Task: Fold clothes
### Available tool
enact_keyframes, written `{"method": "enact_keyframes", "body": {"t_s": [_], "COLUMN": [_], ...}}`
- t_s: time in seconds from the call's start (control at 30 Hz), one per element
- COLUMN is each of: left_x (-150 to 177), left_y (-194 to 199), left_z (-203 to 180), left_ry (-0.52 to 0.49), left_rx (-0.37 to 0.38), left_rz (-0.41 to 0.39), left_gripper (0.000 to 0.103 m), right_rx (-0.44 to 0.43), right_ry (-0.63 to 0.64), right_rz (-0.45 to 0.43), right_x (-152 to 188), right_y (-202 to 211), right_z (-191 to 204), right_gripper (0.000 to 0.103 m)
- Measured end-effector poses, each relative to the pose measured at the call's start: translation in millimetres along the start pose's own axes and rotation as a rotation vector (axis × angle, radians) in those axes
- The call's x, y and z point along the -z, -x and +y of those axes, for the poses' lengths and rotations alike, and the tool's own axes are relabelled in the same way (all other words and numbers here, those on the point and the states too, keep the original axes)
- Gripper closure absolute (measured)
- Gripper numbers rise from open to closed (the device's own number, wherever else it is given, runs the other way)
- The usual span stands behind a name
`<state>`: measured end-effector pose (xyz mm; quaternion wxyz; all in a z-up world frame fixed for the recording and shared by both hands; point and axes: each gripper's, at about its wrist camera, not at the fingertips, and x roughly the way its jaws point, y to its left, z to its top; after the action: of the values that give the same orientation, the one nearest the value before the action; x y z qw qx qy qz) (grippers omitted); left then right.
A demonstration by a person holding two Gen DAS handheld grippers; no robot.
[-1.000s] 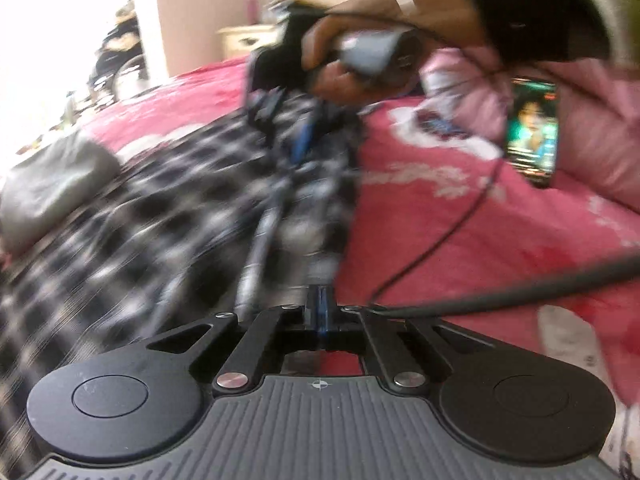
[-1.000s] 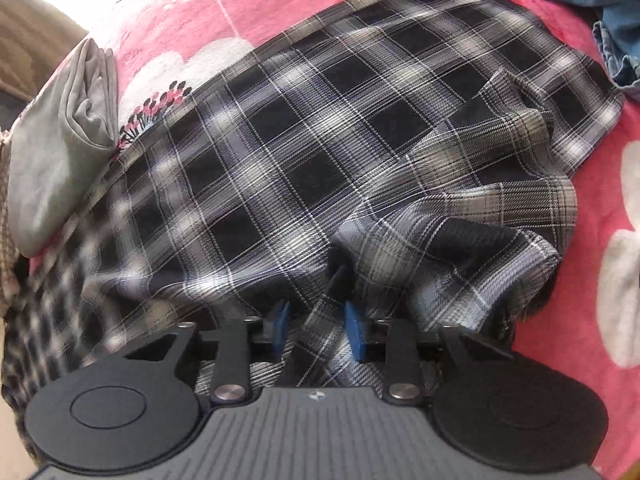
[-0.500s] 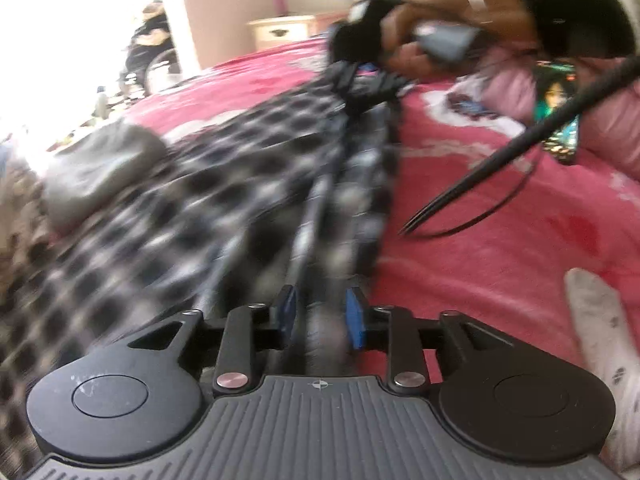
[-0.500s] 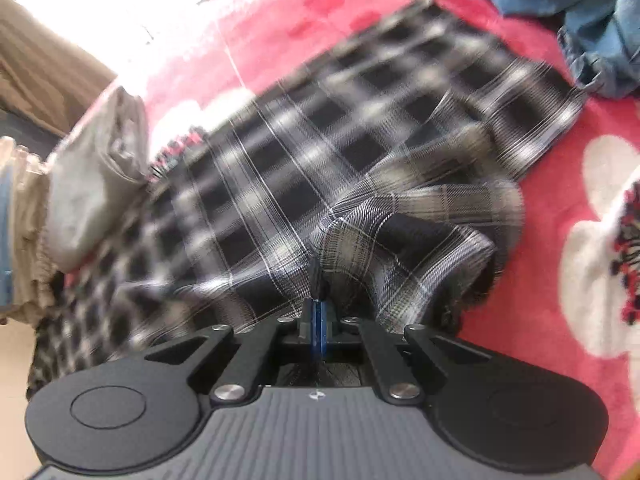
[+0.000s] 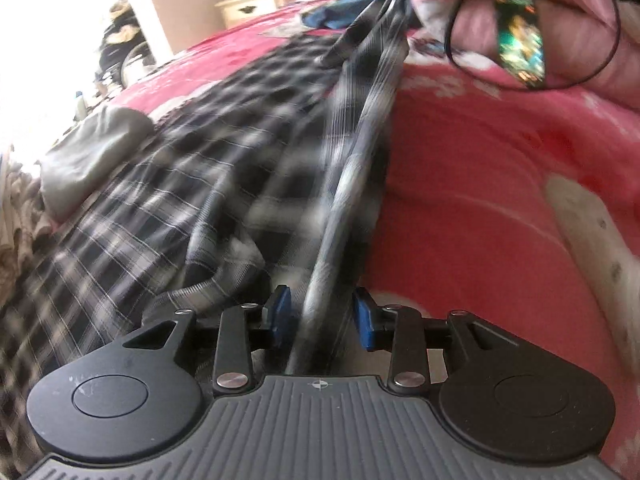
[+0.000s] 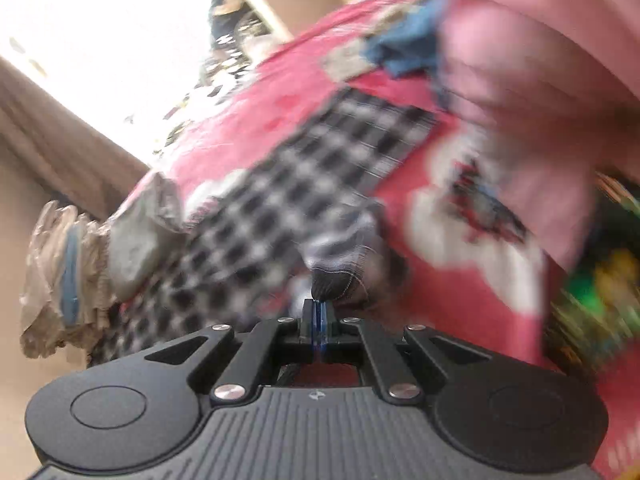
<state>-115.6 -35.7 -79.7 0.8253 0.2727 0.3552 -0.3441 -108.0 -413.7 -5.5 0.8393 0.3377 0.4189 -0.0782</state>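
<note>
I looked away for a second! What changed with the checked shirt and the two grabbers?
The right gripper closed on a fold of the checked shirt and lifted it up and away across the bed. The left gripper, shut before, opened; a stretched strip of shirt runs between its blue pads without being pinched. The folded grey garment and the pink bedspread stayed put.

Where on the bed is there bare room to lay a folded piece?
Bare pink bedspread lies between the plaid shirt and the white flower print, below the phone. It is crowded past the shirt's other edge, where a folded grey garment lies, and at the far end, with blue clothes.
</note>
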Motion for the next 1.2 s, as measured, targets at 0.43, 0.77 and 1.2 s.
{"method": "enact_keyframes", "body": {"t_s": [0.43,0.77,1.2], "left_x": [21,36,25], "left_y": [31,-2,-3], "left_z": [-40,-61,-62], "left_ry": [-0.287,-0.312,-0.281], "left_rx": [0.094,0.225,0.317], "left_rz": [0.011,0.142,0.176], "left_gripper": [0.103,0.103,0.062], "right_rx": [0.118,0.415,0.282], "right_ry": [-0.056,0.217,0.564], "right_rz": [-0.03,0.032,-0.041], "right_x": [43,67,-1], "right_y": [19,-14,-69], "right_z": [-53,-44,45], "right_gripper": [0.101,0.089,0.055]}}
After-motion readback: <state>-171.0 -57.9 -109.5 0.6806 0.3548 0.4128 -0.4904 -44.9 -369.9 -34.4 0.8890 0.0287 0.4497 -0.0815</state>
